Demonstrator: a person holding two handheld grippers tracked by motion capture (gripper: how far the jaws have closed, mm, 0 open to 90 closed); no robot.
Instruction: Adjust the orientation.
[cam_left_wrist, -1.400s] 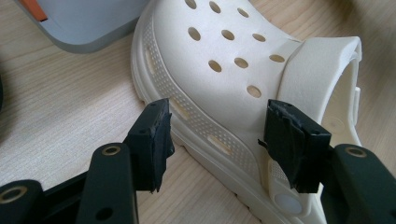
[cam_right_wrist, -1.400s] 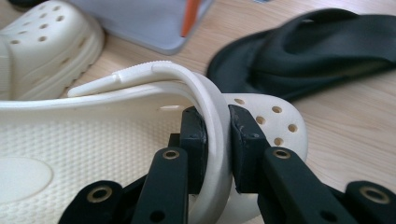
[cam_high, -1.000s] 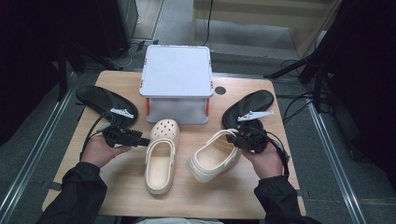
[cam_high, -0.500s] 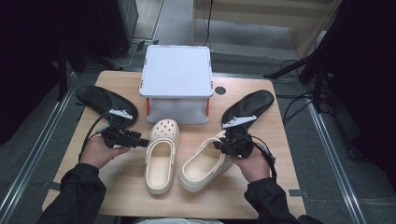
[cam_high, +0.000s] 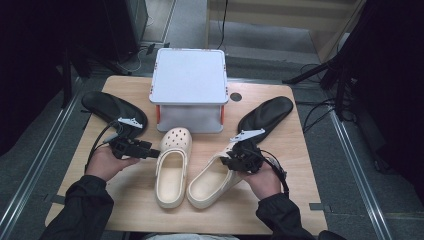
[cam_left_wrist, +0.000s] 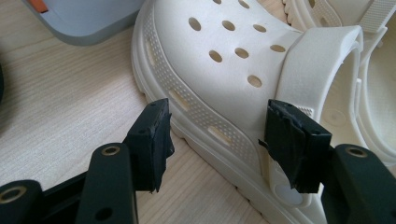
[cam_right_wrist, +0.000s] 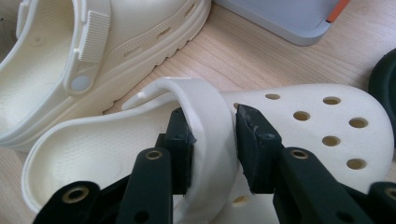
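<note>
High view first: we see a pale wooden table with a visible grain, and at its 12 o'clock edge a boxy grey-white container with rounded corners and orange catches. Two flat black insoles lie flanking it, the left insole at 10 o'clock and the right insole at 2 o'clock. At the centre lie two cream foam clogs, smooth, perforated over the toe and ribbed along the sole. The left clog points toward 12 o'clock; the right clog angles toward 1 o'clock, its heel just beside the other's heel. Our left gripper sits at 9 o'clock of the left clog, its jaws spread wide on either side of the clog's side wall and strap hinge, and the pads press on nothing. Our right gripper sits at 3 o'clock of the right clog; its jaws have just been opening, and the heel strap stands between them, with the left pad against it and a slim gap at the right pad.
</note>
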